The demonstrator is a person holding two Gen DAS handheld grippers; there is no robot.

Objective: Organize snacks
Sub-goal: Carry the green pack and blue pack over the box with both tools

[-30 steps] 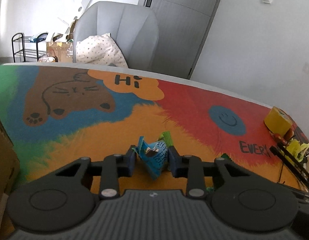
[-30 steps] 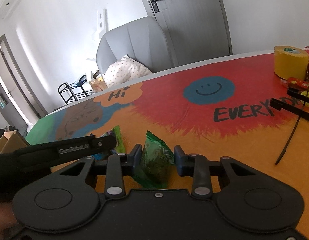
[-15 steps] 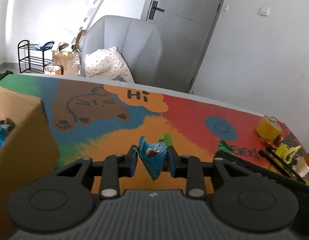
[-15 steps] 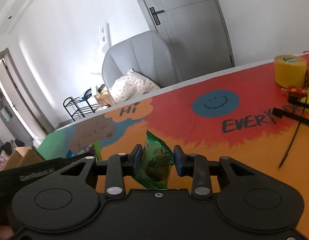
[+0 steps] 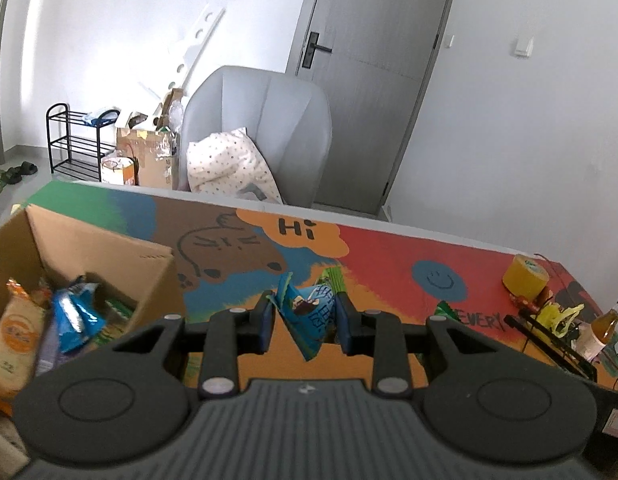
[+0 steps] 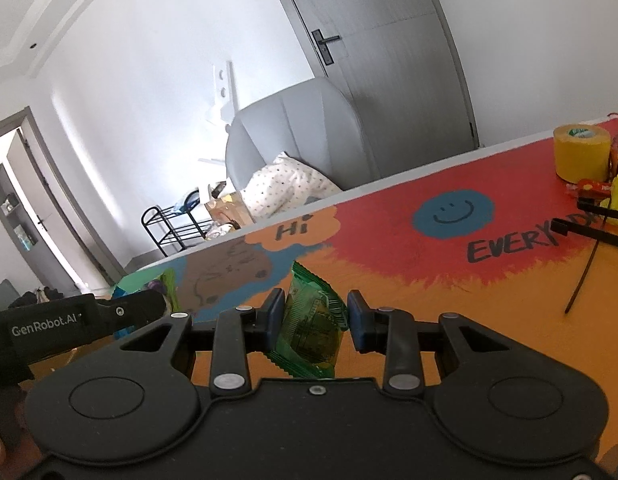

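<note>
My left gripper (image 5: 305,316) is shut on a crumpled blue snack packet (image 5: 309,312), held above the colourful table. To its left stands an open cardboard box (image 5: 109,248) with several snack packets inside, among them an orange one (image 5: 15,332) and a blue one (image 5: 75,316). My right gripper (image 6: 316,318) is shut on a green snack packet (image 6: 311,326), held above the orange part of the table. The left gripper's black body (image 6: 69,320) shows at the left edge of the right wrist view.
A yellow tape roll (image 6: 581,154), black cable ties (image 6: 589,232) and small yellow and red items sit at the table's right end, with a bottle (image 5: 601,328) near them. A grey chair (image 5: 261,128) with a dotted cushion stands behind the table.
Both grippers have risen with their packets. The left one has moved left, and the cardboard box with its snacks has come into its view.
</note>
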